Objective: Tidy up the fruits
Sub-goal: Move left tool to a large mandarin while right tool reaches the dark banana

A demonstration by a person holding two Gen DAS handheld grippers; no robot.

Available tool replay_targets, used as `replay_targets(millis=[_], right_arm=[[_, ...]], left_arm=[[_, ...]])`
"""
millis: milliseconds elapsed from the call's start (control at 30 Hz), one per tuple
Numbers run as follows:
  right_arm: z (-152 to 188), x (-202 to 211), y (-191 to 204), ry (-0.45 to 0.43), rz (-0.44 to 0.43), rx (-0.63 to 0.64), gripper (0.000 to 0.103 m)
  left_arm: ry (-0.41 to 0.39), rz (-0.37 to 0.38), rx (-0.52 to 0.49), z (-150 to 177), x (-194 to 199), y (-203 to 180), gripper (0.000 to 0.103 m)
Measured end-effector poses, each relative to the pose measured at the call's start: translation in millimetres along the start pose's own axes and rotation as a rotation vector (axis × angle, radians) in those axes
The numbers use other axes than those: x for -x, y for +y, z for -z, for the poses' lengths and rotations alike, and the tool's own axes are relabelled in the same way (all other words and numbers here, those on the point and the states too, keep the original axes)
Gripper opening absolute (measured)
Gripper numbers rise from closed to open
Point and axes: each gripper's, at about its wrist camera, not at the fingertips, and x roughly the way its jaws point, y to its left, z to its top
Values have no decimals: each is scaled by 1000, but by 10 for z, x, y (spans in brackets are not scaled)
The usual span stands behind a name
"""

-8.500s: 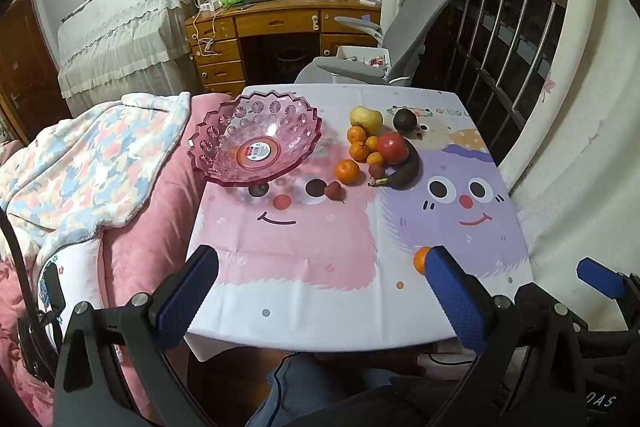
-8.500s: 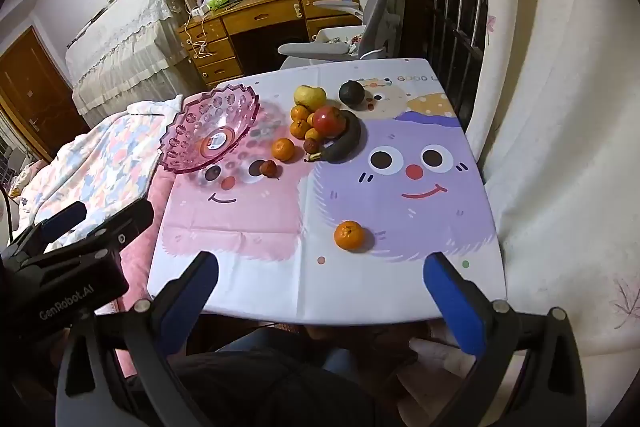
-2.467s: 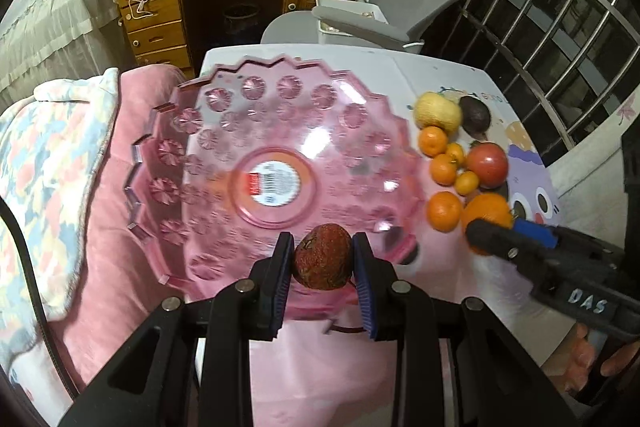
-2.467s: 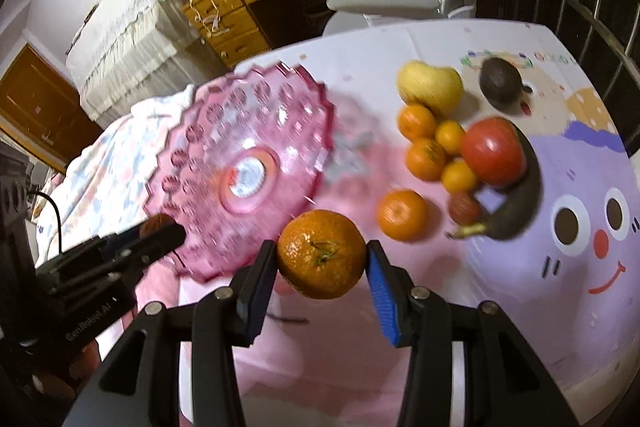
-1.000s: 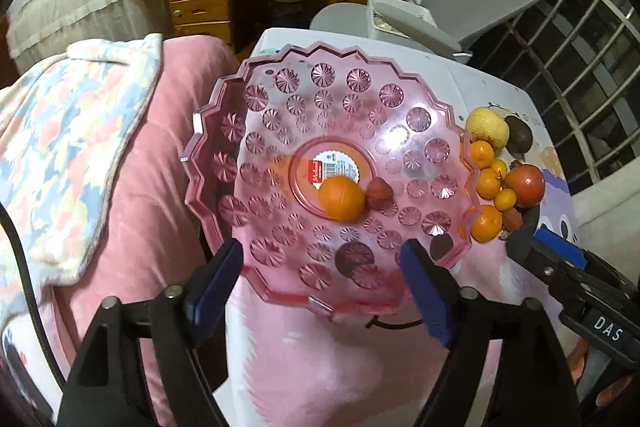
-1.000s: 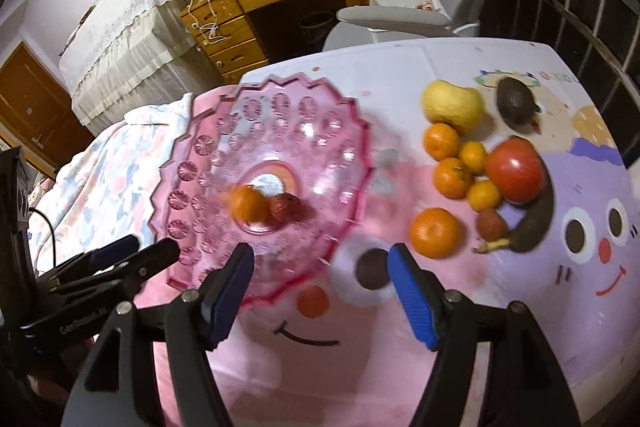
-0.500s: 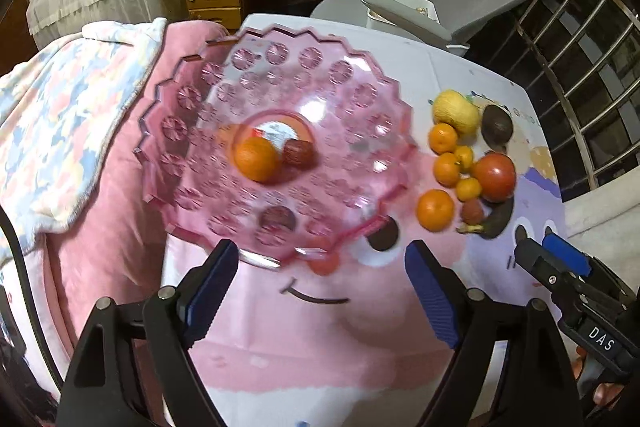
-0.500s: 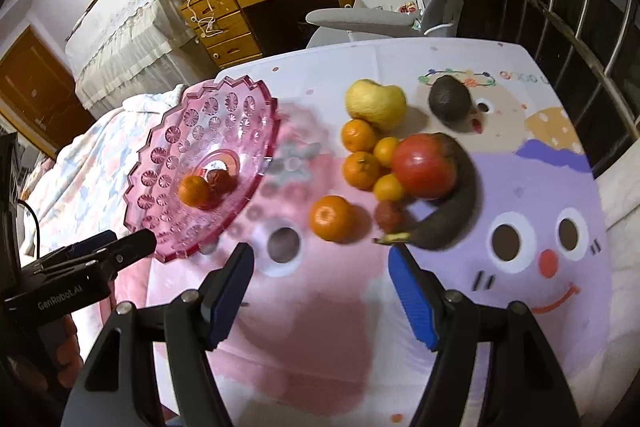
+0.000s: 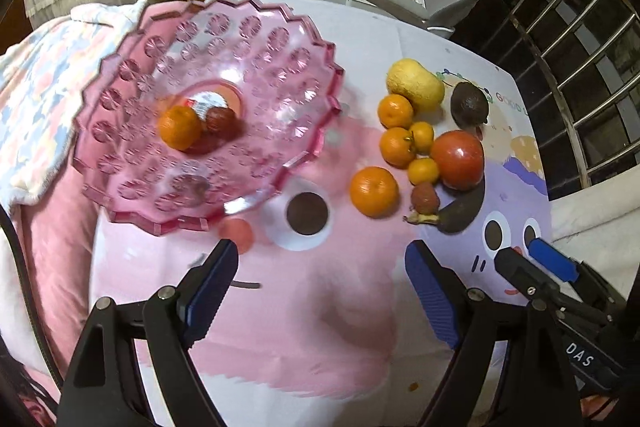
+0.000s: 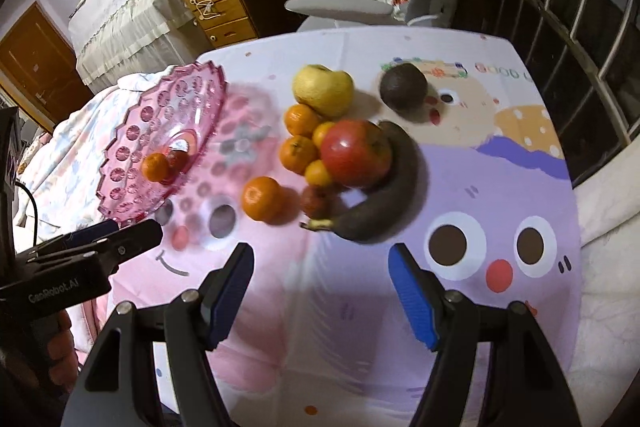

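Left wrist view: pink bowl [image 9: 132, 187] on bench [image 9: 320, 307], holding mandarin [image 9: 179, 122] and lychee [image 9: 220, 119].
Left gripper [image 9: 322, 283] fingers wide, just been opening, nothing between; fruit heap [image 9: 424, 147] right of bowl.

Right wrist view: loose fruit ahead.
Right gripper [image 10: 322, 285] fingers apart, empty, over bench; banana [image 10: 384, 203], tomato [image 10: 355, 152], avocado [image 10: 403, 88] beyond.

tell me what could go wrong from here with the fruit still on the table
1. The pink bowl seems to overhang the table edge toward the bed; more fruit on that side might tip it.
2. The loose orange sits beside a small red fruit and the dark banana; a careless grab could scatter them.
3. The orange in the bowl and its red neighbour may roll when more lands.
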Motion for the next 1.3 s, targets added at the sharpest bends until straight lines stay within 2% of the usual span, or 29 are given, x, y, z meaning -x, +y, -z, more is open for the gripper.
replay_targets(millis=[133, 433, 700, 767, 1000, 1200, 1300], right_arm=[[35, -184, -236, 28, -11, -60, 70], [-44, -559, -585, 45, 8, -145, 70], [-170, -750, -599, 23, 21, -100, 70], [-195, -781, -568, 11, 22, -72, 70], [-244, -902, -551, 10, 67, -46, 68], [-262, -953, -588, 13, 64, -91, 66], [-272, -984, -580, 24, 60, -95, 66]], left_arm=[[-25, 14, 25, 27, -188, -105, 85], [-18, 21, 71, -51, -680, -287, 85], [-64, -8, 78, -171, -923, -391, 83], [-70, -13, 80, -187, -986, -406, 78], [-94, -16, 81, -220, -1163, -429, 74], [-122, 15, 75, -215, -1241, -444, 61], [-130, 48, 56, -213, -1270, -458, 50]])
